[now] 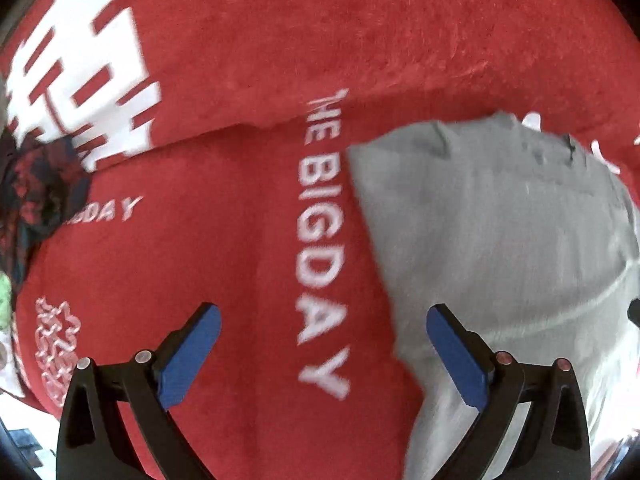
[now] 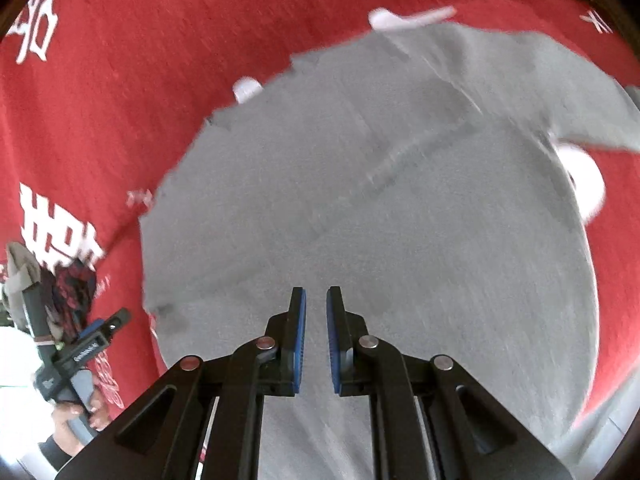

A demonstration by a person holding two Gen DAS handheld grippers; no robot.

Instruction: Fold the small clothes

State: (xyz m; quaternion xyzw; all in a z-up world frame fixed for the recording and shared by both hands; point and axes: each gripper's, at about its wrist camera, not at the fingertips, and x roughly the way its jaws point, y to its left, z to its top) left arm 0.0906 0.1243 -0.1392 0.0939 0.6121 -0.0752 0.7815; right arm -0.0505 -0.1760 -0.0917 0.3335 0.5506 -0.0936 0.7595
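Observation:
A grey garment (image 2: 380, 208) lies spread on a red cloth (image 2: 140, 92) with white lettering. It also shows at the right of the left wrist view (image 1: 500, 232). My left gripper (image 1: 322, 316) is open and empty, its right finger over the garment's left edge, its left finger over the red cloth. My right gripper (image 2: 316, 300) hovers over the middle of the garment with its jaws nearly together and nothing between them. The left gripper also shows at the left edge of the right wrist view (image 2: 100, 328), held by a hand.
A dark red and black patterned garment (image 1: 36, 196) lies bunched at the left edge of the red cloth (image 1: 224, 200), also seen in the right wrist view (image 2: 72, 292). Beyond the cloth's left edge is a white surface (image 2: 16, 360).

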